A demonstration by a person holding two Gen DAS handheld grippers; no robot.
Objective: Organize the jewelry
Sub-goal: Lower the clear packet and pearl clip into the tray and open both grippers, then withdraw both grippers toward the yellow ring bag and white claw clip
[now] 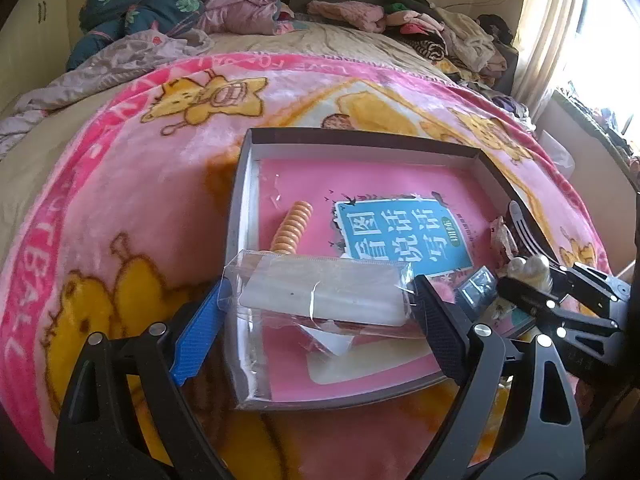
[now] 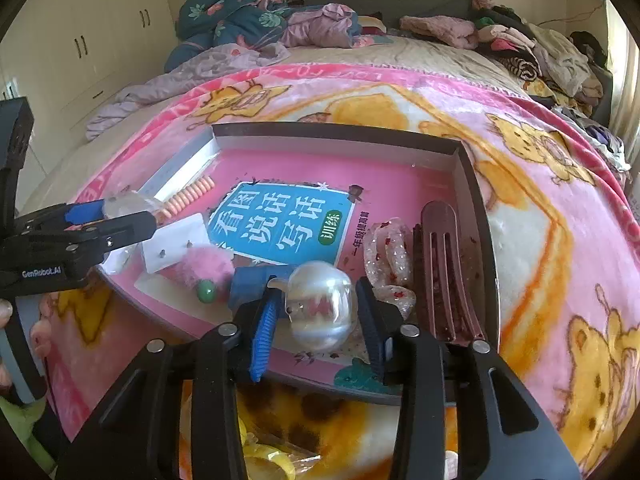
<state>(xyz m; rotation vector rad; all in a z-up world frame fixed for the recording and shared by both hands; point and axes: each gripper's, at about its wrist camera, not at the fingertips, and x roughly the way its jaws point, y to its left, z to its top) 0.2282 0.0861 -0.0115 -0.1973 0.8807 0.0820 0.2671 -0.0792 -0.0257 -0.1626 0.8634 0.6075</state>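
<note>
A shallow dark-rimmed box [image 1: 360, 136] [image 2: 340, 130] lies on the bed with a pink book inside. My left gripper [image 1: 320, 300] is shut on a clear plastic bag [image 1: 324, 292] holding a pale translucent piece, just above the box's near left corner; it also shows in the right wrist view [image 2: 128, 216]. My right gripper [image 2: 316, 316] is shut on a large pearly white hair clip [image 2: 320, 304] over the box's near edge; it also shows in the left wrist view [image 1: 528, 276]. An orange ribbed bracelet [image 1: 292, 228] [image 2: 188, 196] lies in the box.
In the box lie a maroon claw hair clip [image 2: 444, 272], a clear sequined scrunchie [image 2: 386, 256], a pink fluffy earring with a green bead [image 2: 208, 268] and a white earring card [image 2: 176, 244]. A pink cartoon blanket [image 1: 140, 200] covers the bed. Clothes [image 2: 540, 52] are piled at the far side.
</note>
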